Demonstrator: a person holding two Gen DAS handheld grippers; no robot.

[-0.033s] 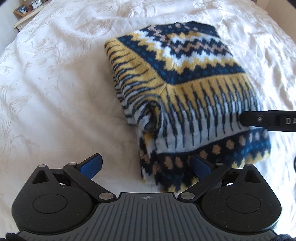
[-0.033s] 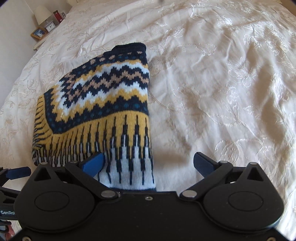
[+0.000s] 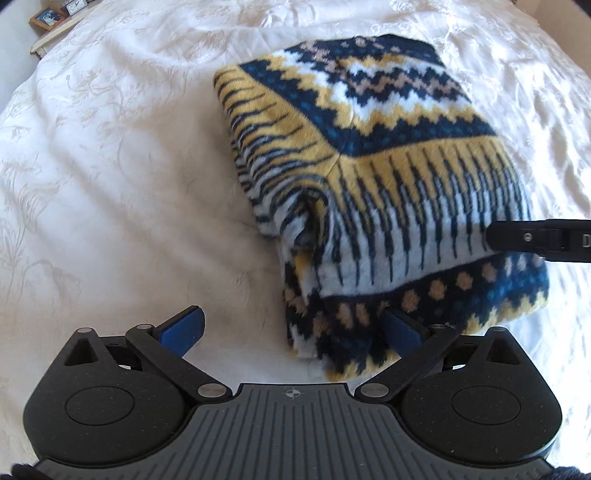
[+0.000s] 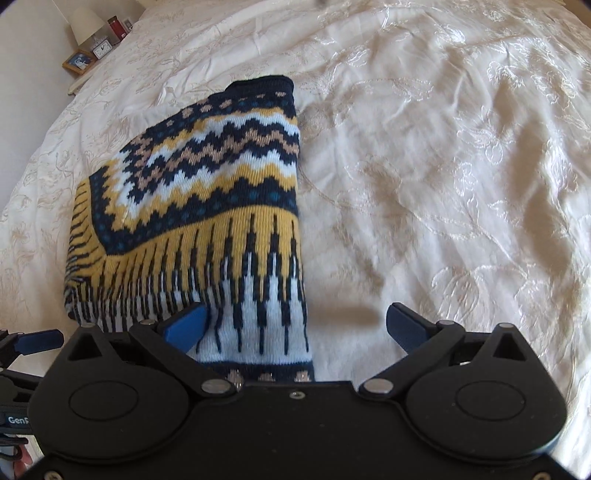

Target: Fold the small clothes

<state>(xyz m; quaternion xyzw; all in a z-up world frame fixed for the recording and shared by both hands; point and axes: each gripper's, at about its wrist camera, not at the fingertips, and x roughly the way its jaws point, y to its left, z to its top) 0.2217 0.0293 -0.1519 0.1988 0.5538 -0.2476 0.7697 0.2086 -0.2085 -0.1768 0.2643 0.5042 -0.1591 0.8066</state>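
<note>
sweater [image 3: 369,177] folded on bedspread [image 3: 110,184] | left gripper [image 3: 291,328] fingers apart | right gripper [image 4: 295,325] fingers apart | bedside lamp [image 4: 86,24], clock [image 4: 101,48]

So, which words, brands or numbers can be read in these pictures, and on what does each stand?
"GenR", cut off, on the left gripper.
"D", cut off, on the right gripper's finger.
Clock face, red can: too small to read.

Folded sweater [image 3: 369,177] on bedspread [image 3: 110,184]; left gripper [image 3: 291,328] jaws apart.
</note>
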